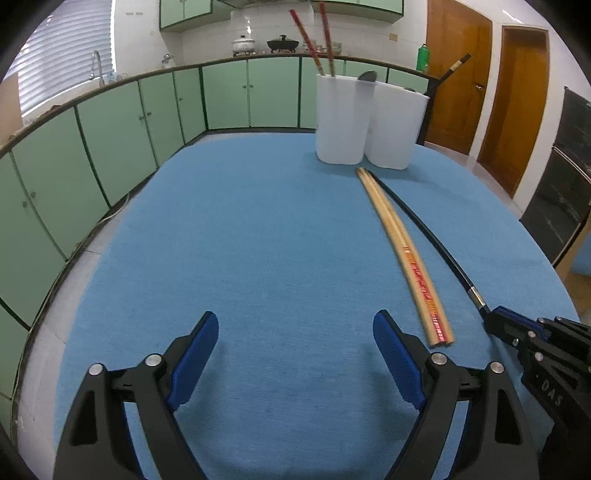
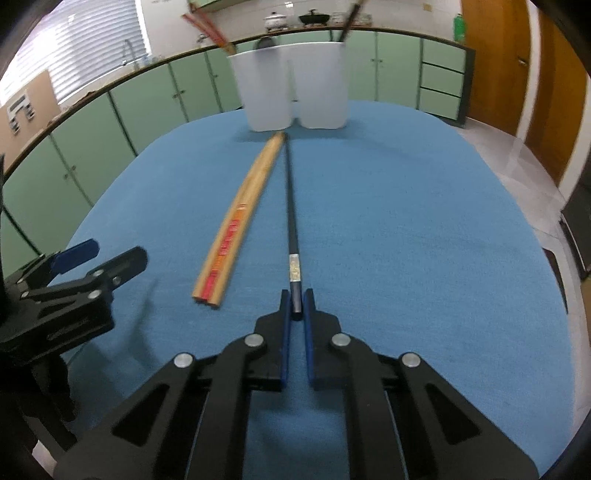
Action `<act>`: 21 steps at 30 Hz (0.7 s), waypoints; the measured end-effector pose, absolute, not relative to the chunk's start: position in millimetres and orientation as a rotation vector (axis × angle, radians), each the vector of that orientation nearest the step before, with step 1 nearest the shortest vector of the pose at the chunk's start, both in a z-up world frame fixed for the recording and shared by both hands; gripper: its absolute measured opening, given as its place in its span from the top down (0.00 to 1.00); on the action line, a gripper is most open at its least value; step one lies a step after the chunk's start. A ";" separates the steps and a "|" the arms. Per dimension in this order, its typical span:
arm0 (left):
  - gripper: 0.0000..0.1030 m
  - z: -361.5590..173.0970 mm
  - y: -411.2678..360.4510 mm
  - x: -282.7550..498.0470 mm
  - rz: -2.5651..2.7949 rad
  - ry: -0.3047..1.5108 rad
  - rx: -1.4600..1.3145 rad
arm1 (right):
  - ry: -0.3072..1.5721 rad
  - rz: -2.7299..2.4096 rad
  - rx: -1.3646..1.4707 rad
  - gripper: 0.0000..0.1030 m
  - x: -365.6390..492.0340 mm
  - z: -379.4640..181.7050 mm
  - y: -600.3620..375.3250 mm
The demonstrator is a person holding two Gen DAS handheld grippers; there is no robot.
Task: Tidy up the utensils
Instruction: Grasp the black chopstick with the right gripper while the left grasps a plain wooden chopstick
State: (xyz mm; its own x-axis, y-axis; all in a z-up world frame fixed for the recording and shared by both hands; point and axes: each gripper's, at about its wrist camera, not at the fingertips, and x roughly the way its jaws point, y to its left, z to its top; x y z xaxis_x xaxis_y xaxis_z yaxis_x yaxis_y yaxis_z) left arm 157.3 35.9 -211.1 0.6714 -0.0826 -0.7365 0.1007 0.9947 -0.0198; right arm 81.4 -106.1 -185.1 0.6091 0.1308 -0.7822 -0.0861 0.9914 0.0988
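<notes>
A black chopstick [image 2: 291, 206] with a silver band lies on the blue cloth, and my right gripper [image 2: 296, 301] is shut on its near end; the same stick [image 1: 424, 229] and right gripper [image 1: 496, 319] appear at the right of the left wrist view. Beside it lie wooden chopsticks [image 2: 236, 221] with red print, also in the left wrist view [image 1: 402, 254]. Two white holders [image 1: 365, 122] [image 2: 291, 88] stand at the table's far side, with red chopsticks [image 1: 314, 40] in one and a dark one [image 2: 351, 18] in the other. My left gripper [image 1: 295, 343] hovers open over bare cloth, seen too at left in the right wrist view [image 2: 110, 254].
The blue cloth [image 1: 240, 240] covers the whole table. Green cabinets [image 1: 122, 133] run along the left and back, with pots on the counter. Wooden doors [image 1: 517, 103] stand at the right, and a dark oven front [image 1: 561, 184] beside them.
</notes>
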 end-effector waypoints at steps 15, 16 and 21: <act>0.18 -218.6 -10.2 153.7 -0.220 0.880 0.080 | 0.904 0.036 0.085 0.93 83.4 -189.0 -139.3; 0.18 -219.5 -11.5 154.6 -0.216 0.889 0.087 | 0.904 0.037 0.086 0.93 83.4 -189.2 -139.5; 0.17 -221.4 -11.0 156.7 -0.211 0.902 0.078 | 0.903 0.042 0.092 0.93 80.9 -189.1 -141.4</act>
